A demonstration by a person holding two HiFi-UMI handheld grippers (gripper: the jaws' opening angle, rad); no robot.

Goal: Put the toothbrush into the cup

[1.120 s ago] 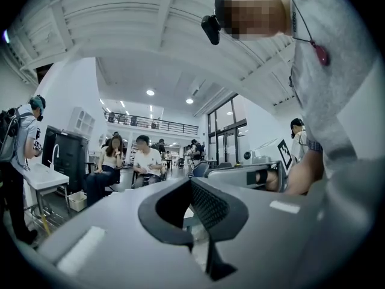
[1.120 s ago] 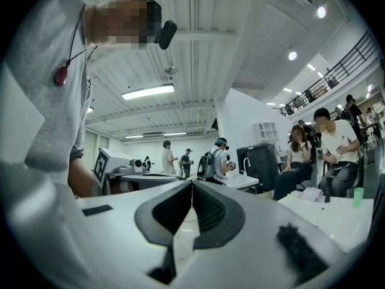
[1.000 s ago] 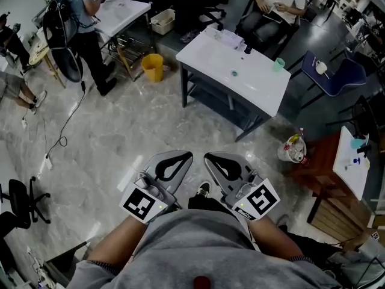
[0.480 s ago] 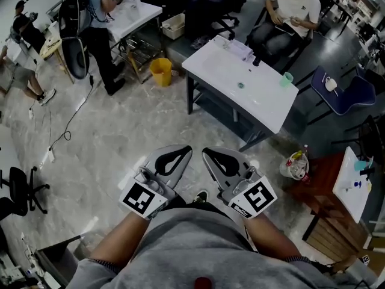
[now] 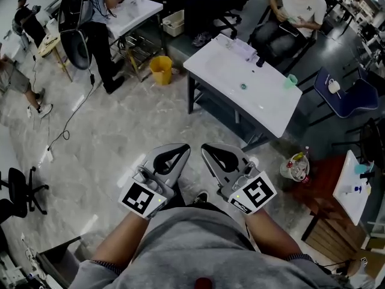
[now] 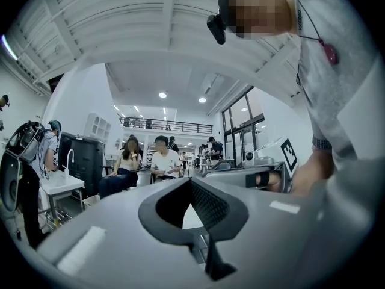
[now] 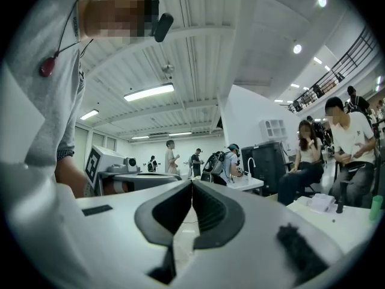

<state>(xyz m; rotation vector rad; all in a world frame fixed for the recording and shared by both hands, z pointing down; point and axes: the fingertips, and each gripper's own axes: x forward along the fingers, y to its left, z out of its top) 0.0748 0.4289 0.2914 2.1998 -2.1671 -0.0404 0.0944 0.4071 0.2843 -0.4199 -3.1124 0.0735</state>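
Holding: we have nothing in either claw. The left claw (image 5: 180, 150) and the right claw (image 5: 209, 150) both sit in front of our chest, side by side and level.
Left claw: its jaws meet at the tips, and only the bare loop between the pads shows in its own view (image 6: 191, 182).
Right claw: it is closed the same way, tips together and nothing caught between them (image 7: 191, 185).
Table: the white table (image 5: 264, 104) stands well ahead of us, with open floor between.
Cup: the pale green cup (image 5: 291, 81) stands upright by the table's right-hand edge, near a corner.
Toothbrush: we cannot pick it out from here. A small green thing (image 5: 243, 86) lies near the middle of the table and a black thing (image 5: 260, 59) stands toward the far edge, both too small to name.
Handling: we expect a light, stiff, slim plastic handle, smooth enough to roll or slip.
Grip: we would pinch it across the middle of the handle, clear of the bristles.
Risk: the cup looks light, so a knock at its rim could tip it.
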